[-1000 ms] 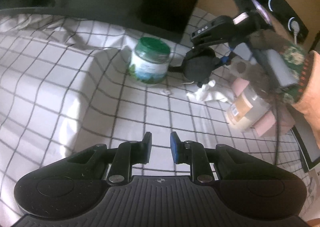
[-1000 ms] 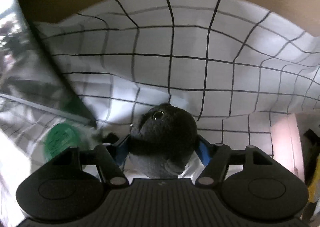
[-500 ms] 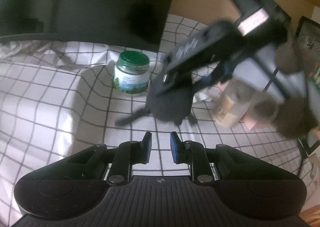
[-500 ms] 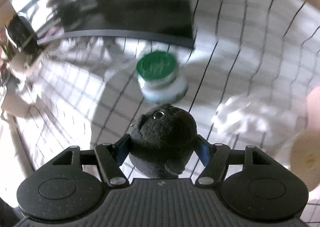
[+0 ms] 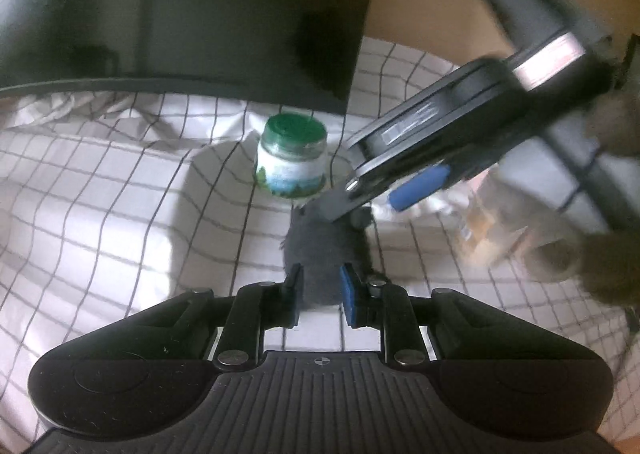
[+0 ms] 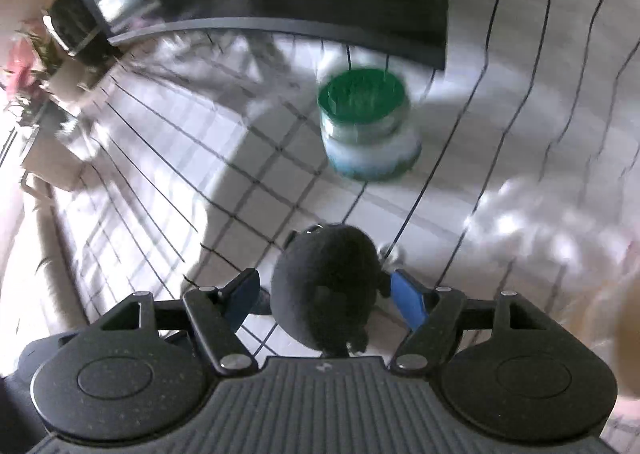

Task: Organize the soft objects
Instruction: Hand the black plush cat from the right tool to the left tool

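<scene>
One fuzzy, rounded black plush toy (image 5: 320,254) sits between both tools above the checked, wrinkled cloth surface (image 5: 100,193). The left tool (image 5: 320,294) pinches its lower end between blue pads. The right tool (image 6: 324,290) has its fingers spread, apart from the plush. One glass jar (image 5: 292,157) with a ribbed green lid stands just behind.
</scene>
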